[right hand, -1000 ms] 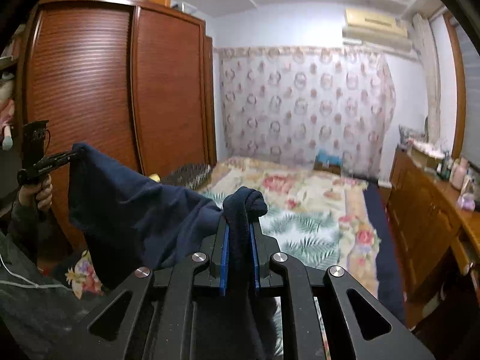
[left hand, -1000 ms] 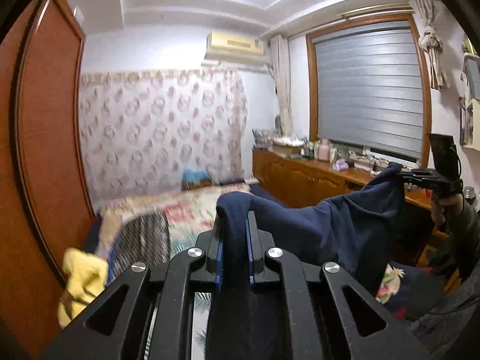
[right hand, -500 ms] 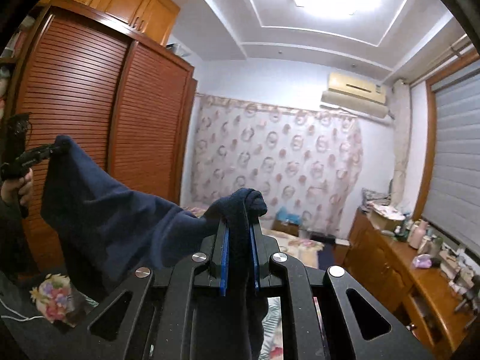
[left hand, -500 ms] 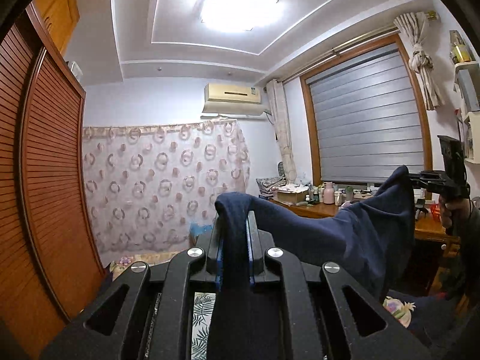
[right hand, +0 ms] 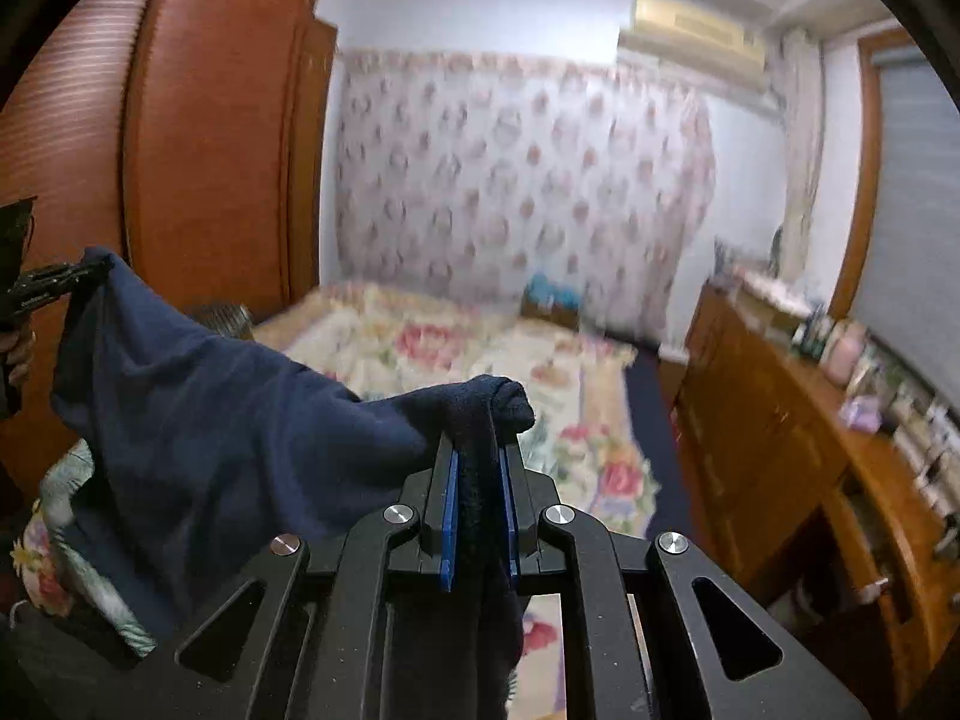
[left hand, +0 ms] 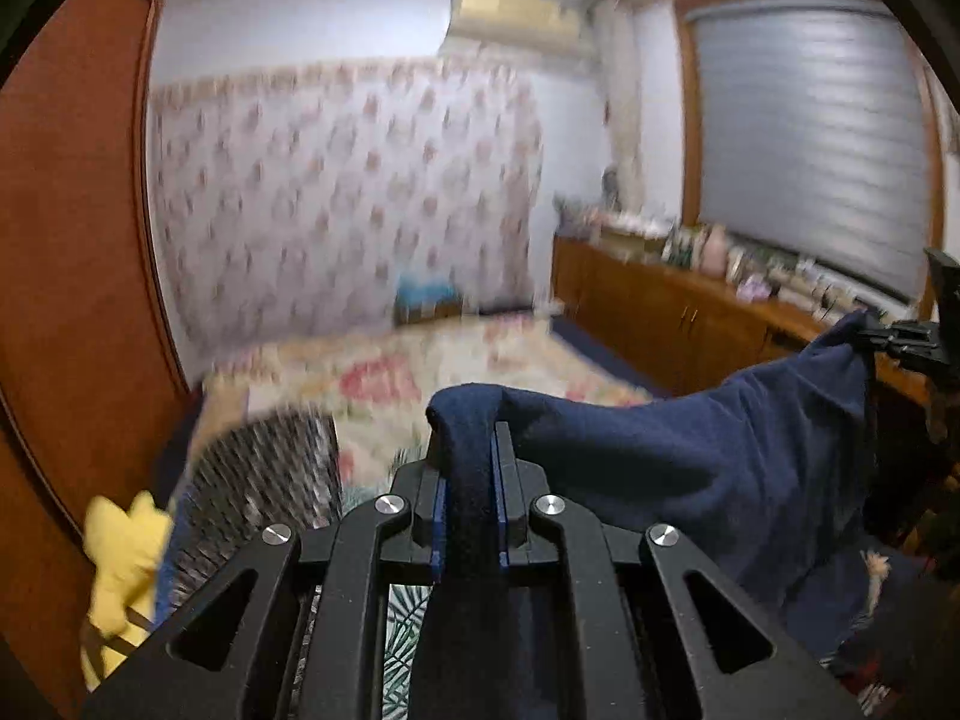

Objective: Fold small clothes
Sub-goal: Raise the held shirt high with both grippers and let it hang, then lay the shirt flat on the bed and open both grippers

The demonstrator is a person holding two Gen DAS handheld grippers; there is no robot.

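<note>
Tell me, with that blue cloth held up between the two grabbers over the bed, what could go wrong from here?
The navy cloth is pinched only at two corners, by the left gripper and the right gripper, so a corner might slip out. It sags in the middle and could land creased on the bed. It might also catch the striped garment lying there.

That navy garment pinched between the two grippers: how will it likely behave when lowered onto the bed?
The navy garment sags between the left gripper and right gripper, so it is probably floppy and will likely crumple unless kept taut. Its matte knit bunches thickly between the pads, so slipping seems unlikely.
</note>
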